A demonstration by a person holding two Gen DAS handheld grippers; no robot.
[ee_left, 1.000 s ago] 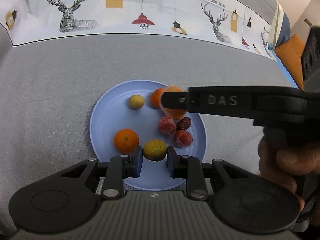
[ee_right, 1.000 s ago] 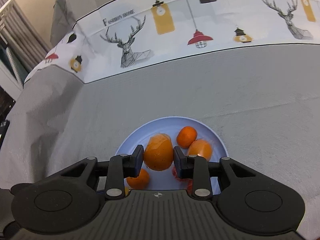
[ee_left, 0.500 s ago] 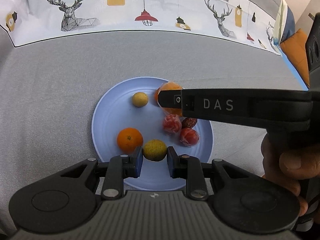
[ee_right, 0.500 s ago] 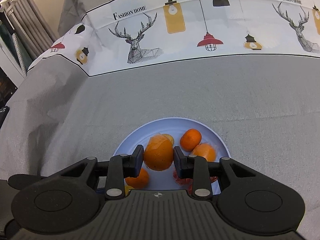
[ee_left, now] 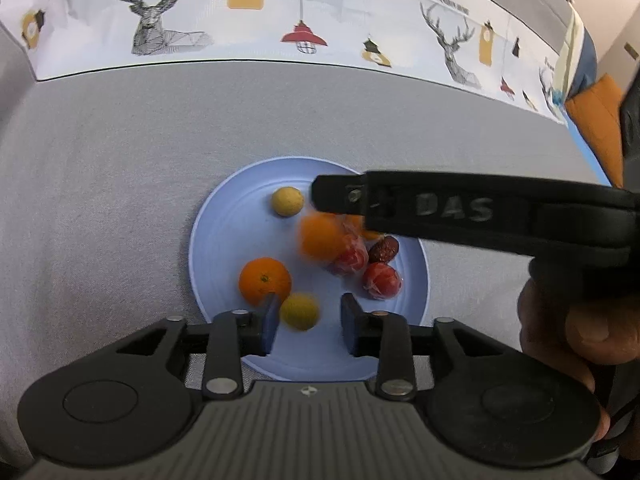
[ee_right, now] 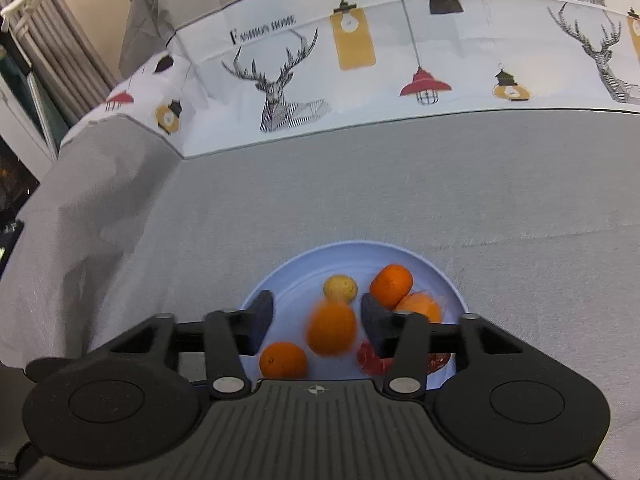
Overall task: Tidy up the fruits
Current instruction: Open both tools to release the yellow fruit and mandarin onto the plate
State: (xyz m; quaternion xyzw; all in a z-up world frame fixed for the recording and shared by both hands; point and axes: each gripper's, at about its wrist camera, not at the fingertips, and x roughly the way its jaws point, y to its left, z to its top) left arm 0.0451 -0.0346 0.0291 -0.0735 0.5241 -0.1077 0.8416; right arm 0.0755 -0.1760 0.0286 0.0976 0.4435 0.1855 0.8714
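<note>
Lying between the parted fingers of the left gripper [ee_left: 307, 322], a small yellow-green fruit [ee_left: 300, 311] sits on the near part of the pale blue plate [ee_left: 208, 240], close to the left pad but not clamped. A blurred orange fruit [ee_right: 331, 328] lies in the gap of the right gripper [ee_right: 316, 320], whose fingers also stand well apart, touching nothing as far as shows. On the plate around them are a mandarin [ee_left: 265, 281] just beside the left gripper's left finger, a small yellow fruit [ee_left: 287, 201] at the far side, two wrapped red fruits [ee_left: 382, 280] and a dark brown piece [ee_left: 384, 250]. In the left wrist view, the right gripper's black finger reaches across the plate from the right, hiding part of the fruit behind it. The plate rests on a grey tablecloth [ee_right: 360, 184] with a printed deer border [ee_right: 280, 84].
</note>
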